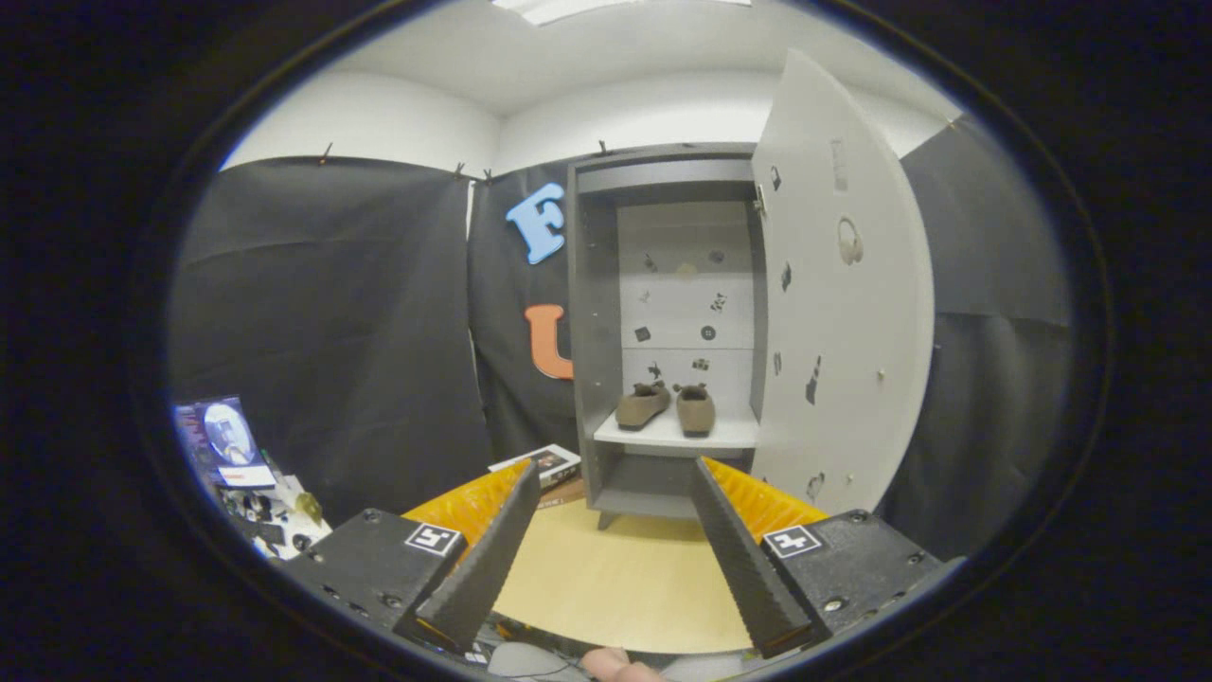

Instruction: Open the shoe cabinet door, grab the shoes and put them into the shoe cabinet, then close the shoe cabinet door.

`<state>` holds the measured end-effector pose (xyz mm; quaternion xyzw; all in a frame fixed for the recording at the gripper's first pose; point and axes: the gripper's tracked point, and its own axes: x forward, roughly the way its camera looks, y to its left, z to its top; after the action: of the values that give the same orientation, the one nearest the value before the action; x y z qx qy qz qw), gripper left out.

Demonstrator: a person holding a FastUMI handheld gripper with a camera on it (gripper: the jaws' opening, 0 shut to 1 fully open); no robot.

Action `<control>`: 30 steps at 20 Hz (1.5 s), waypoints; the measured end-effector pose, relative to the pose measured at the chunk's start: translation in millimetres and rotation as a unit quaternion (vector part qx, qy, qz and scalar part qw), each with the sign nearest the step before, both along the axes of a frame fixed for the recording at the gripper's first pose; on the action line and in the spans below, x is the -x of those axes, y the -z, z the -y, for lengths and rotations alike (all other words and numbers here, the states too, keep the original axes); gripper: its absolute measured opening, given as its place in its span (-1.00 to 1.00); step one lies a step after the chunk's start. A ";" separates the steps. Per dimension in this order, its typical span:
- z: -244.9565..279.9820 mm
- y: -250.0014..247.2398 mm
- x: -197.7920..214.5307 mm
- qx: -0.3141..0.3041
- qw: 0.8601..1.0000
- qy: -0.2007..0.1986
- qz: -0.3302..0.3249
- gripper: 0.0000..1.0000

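Jaws (615,540) released, empty. 2 brown suede shoes (666,405) sit near the shelf's front edge in the grey cabinet (592,332); your swinging of the white door (843,284) may clip them.

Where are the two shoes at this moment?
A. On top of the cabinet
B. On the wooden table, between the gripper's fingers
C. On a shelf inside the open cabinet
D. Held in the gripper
C: the shoes sit side by side on the shelf inside the cabinet, its door swung open; the gripper is open and empty.
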<state>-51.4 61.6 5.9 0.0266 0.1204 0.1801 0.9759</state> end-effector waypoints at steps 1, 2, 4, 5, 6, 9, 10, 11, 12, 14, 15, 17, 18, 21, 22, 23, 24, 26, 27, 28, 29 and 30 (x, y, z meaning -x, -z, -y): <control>5.8 -5.3 11.5 0.003 1.000 -0.003 0.007 1.00; 13.5 -8.3 20.7 0.003 1.000 -0.004 0.013 1.00; 39.5 -16.1 41.1 0.006 1.000 0.001 0.027 1.00; 52.9 -19.0 46.5 0.006 0.999 0.007 0.034 1.00; 68.7 -22.6 52.2 0.007 0.999 0.017 0.040 1.00; 121.8 -33.9 62.2 0.012 0.997 0.046 0.059 1.00; 138.7 -37.3 62.7 0.013 0.996 0.058 0.065 1.00; 160.6 -40.9 62.9 0.013 0.994 0.076 0.072 1.00; 177.1 -42.9 60.5 0.014 0.993 0.089 0.077 1.00; 206.9 -42.1 57.2 0.019 0.991 0.105 0.085 1.00; 217.3 -42.3 52.8 0.016 0.990 0.105 0.089 1.00; 241.8 -34.4 36.6 0.009 0.990 0.117 0.082 1.00; 254.4 -27.4 24.1 0.006 0.990 0.121 0.071 1.00; 279.2 -2.7 -8.3 0.009 0.991 0.131 0.033 1.00; 289.0 9.3 -18.2 0.014 0.990 0.136 0.022 1.00; 298.7 18.1 -28.7 0.016 0.989 0.144 0.016 1.00; 308.4 26.5 -39.9 0.020 0.988 0.150 0.010 1.00; 318.5 45.9 -54.6 0.027 0.987 0.160 -0.001 1.00; 322.2 54.4 -61.4 0.029 0.986 0.165 -0.008 1.00; 322.6 63.4 -67.9 0.028 0.986 0.165 -0.015 1.00; 321.4 70.3 -72.7 0.027 0.986 0.163 -0.022 1.00; 318.5 78.1 -76.9 0.029 0.986 0.159 -0.030 1.00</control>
<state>25.5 -256.9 -72.2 0.0227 0.1486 0.0183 0.9885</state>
